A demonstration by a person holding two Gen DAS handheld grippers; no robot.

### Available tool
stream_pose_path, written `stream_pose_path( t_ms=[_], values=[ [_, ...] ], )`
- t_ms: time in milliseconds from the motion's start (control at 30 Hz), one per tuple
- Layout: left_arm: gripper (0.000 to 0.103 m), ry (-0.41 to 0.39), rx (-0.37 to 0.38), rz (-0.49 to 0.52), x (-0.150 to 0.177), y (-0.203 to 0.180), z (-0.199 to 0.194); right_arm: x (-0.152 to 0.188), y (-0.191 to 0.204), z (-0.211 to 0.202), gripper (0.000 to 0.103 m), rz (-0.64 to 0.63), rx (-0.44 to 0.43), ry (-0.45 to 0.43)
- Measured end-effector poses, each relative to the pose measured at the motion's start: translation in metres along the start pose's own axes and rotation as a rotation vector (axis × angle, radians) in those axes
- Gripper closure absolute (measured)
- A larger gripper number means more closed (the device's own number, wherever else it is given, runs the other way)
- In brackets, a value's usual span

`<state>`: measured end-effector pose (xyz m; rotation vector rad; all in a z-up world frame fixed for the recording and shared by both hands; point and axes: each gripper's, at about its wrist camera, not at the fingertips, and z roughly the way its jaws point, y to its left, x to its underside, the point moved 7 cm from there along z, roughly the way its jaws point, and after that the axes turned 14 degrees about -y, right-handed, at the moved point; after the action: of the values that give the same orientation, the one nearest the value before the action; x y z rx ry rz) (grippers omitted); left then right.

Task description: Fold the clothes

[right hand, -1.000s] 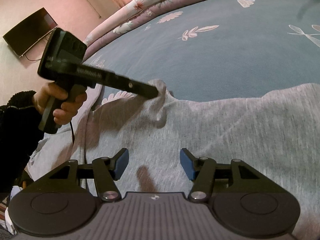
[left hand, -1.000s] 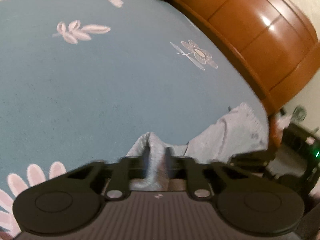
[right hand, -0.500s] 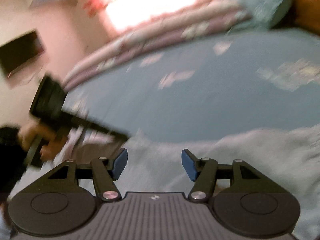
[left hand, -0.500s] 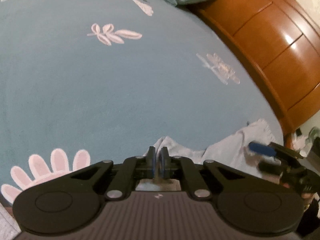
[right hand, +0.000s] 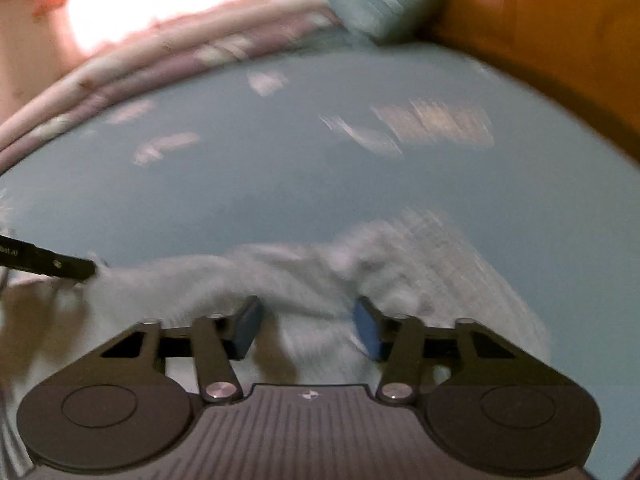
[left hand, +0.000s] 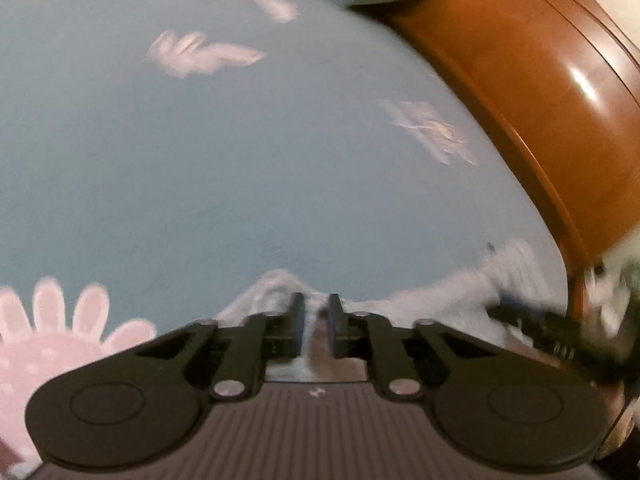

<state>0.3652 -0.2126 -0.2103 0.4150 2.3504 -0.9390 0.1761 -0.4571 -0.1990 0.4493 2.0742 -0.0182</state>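
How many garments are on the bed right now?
1: a grey garment bunched at the near edge of the blue bedspread, its left end pinched in the left hand-held gripper. Anything nearer than the grippers is hidden.

We look from just behind each claw, tilted down along its fingers, close over the bed (left hand: 240, 184). From the left claw (left hand: 316, 322) we face the headboard (left hand: 540, 112) on its right; from the right claw (right hand: 306, 326) we face the far quilt (right hand: 168, 56). Both views share the garment (right hand: 248, 276), pillow (right hand: 380, 4) and, through the blur, probably each other's claw.
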Motion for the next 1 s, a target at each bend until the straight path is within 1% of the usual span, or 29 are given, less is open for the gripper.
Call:
stream_pose_path(
  t_ms=[33, 67, 100, 133, 167, 200, 233, 300, 333, 367, 400, 433, 467, 500, 533, 567, 600, 667, 700, 733, 767, 800, 833, 867, 900, 933, 967, 1000],
  values=[
    [0.097, -0.006, 0.005, -0.031, -0.001, 0.003, 0.000, 0.006, -0.008, -0.001, 0.072, 0.026, 0.009, 0.009],
    [0.097, -0.009, 0.007, -0.045, -0.002, 0.005, 0.000, 0.005, -0.010, -0.006, 0.072, 0.040, -0.005, 0.009],
    [0.097, -0.009, 0.005, -0.028, -0.001, 0.003, -0.001, 0.003, -0.013, -0.012, 0.066, 0.054, -0.021, 0.006],
    [0.097, -0.005, 0.003, -0.007, 0.000, 0.001, -0.001, -0.004, -0.011, -0.021, 0.060, 0.057, -0.051, -0.027],
    [0.097, -0.004, 0.001, -0.002, -0.001, -0.001, -0.002, -0.015, -0.011, -0.033, 0.046, 0.044, -0.082, -0.095],
    [0.095, -0.001, 0.005, -0.003, -0.001, -0.002, -0.003, -0.026, -0.015, -0.042, 0.041, 0.024, -0.062, -0.160],
    [0.094, 0.003, 0.007, 0.001, -0.001, -0.003, -0.004, -0.038, -0.020, -0.050, 0.041, 0.005, -0.041, -0.220],
    [0.094, 0.005, 0.006, -0.009, -0.002, 0.000, -0.002, -0.054, -0.038, -0.044, 0.040, -0.026, 0.034, -0.242],
    [0.094, 0.006, 0.008, -0.025, 0.000, 0.000, 0.000, -0.057, -0.048, -0.036, 0.040, -0.012, 0.051, -0.215],
    [0.094, 0.005, 0.010, -0.032, -0.001, 0.003, -0.003, -0.057, -0.056, -0.024, 0.040, 0.022, 0.044, -0.159],
    [0.094, 0.004, 0.011, -0.035, 0.000, 0.003, -0.003, -0.053, -0.061, -0.008, 0.040, 0.055, 0.010, -0.076],
    [0.094, 0.002, 0.010, -0.037, 0.001, 0.002, -0.003, -0.047, -0.063, 0.004, 0.042, 0.077, -0.020, -0.021],
    [0.094, -0.007, 0.001, -0.036, 0.001, 0.002, -0.004, -0.042, -0.063, 0.017, 0.059, 0.110, -0.062, 0.008],
    [0.095, -0.015, -0.008, -0.035, 0.001, 0.001, -0.005, -0.043, -0.065, 0.021, 0.080, 0.130, -0.059, -0.007],
    [0.095, -0.024, -0.017, -0.032, 0.001, 0.001, -0.006, -0.043, -0.068, 0.026, 0.082, 0.151, -0.056, -0.022],
    [0.097, -0.039, -0.044, -0.012, 0.001, 0.000, -0.007, -0.043, -0.071, 0.030, 0.083, 0.170, -0.051, -0.036],
    [0.098, -0.051, -0.062, 0.008, 0.002, -0.001, -0.007, -0.043, -0.076, 0.030, 0.083, 0.186, -0.033, -0.045],
    [0.098, -0.069, -0.071, 0.011, 0.002, -0.001, -0.007, -0.043, -0.083, 0.029, 0.083, 0.234, -0.014, -0.057],
    [0.098, -0.077, -0.077, 0.010, 0.001, -0.001, -0.008, -0.045, -0.082, 0.031, 0.083, 0.221, -0.008, -0.053],
    [0.098, -0.090, -0.095, 0.008, -0.001, 0.000, -0.010, -0.047, -0.082, 0.032, 0.081, 0.209, -0.002, -0.050],
    [0.098, -0.104, -0.128, 0.018, -0.005, 0.000, -0.013, -0.049, -0.082, 0.028, 0.075, 0.206, 0.013, -0.058],
    [0.098, -0.120, -0.151, 0.028, -0.009, 0.000, -0.018, -0.052, -0.081, 0.023, 0.074, 0.200, 0.029, -0.068],
    [0.095, -0.141, -0.154, 0.025, -0.013, -0.001, -0.024, -0.055, -0.082, 0.012, 0.072, 0.171, 0.056, -0.097],
    [0.090, -0.154, -0.142, 0.024, -0.016, -0.005, -0.031, -0.058, -0.082, 0.000, 0.064, 0.143, 0.082, -0.125],
    [0.088, -0.155, -0.120, 0.033, -0.017, -0.013, -0.036, -0.061, -0.081, -0.011, 0.058, 0.114, 0.106, -0.154],
    [0.087, -0.155, -0.097, 0.043, -0.018, -0.021, -0.042, -0.062, -0.076, -0.024, 0.056, 0.090, 0.092, -0.187],
    [0.085, -0.150, -0.076, 0.068, -0.015, -0.032, -0.046, -0.062, -0.071, -0.036, 0.051, 0.086, 0.059, -0.209],
    [0.084, -0.145, -0.055, 0.093, -0.012, -0.043, -0.050, -0.060, -0.065, -0.045, 0.047, 0.088, 0.024, -0.212]
  ],
)
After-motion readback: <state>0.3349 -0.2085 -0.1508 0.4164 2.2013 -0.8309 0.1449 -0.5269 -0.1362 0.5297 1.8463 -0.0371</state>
